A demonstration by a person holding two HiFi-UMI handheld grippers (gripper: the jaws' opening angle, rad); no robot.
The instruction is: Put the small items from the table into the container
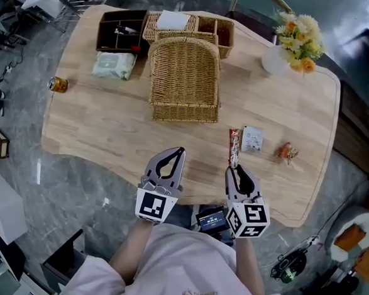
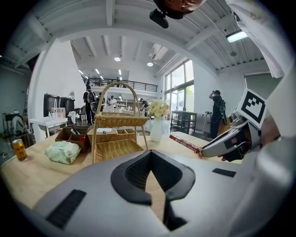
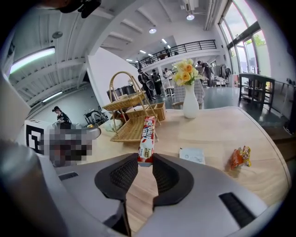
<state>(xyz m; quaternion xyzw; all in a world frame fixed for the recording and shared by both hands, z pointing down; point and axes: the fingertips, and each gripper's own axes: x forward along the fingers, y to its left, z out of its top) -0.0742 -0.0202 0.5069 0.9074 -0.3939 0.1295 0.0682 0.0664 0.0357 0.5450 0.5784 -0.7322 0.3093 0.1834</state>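
Note:
My right gripper [image 1: 236,169] [image 3: 145,159] is shut on the near end of a long red-and-white snack box [image 1: 234,146] [image 3: 147,139], which is lifted off the wooden table [image 1: 110,126]. To its right, a white sachet [image 1: 252,139] [image 3: 192,155] and an orange snack packet [image 1: 288,152] [image 3: 240,157] lie on the table. The wicker basket with a handle [image 1: 184,80] [image 2: 115,148] stands beyond, in the middle of the table. My left gripper [image 1: 180,151] [image 2: 150,152] hovers near the front edge, shut and empty.
A divided wicker tray [image 1: 199,28] and a dark box [image 1: 120,31] stand at the back. A green wipes pack [image 1: 114,64] and a can [image 1: 58,84] are at the left. A white vase of flowers [image 1: 285,53] stands at the back right.

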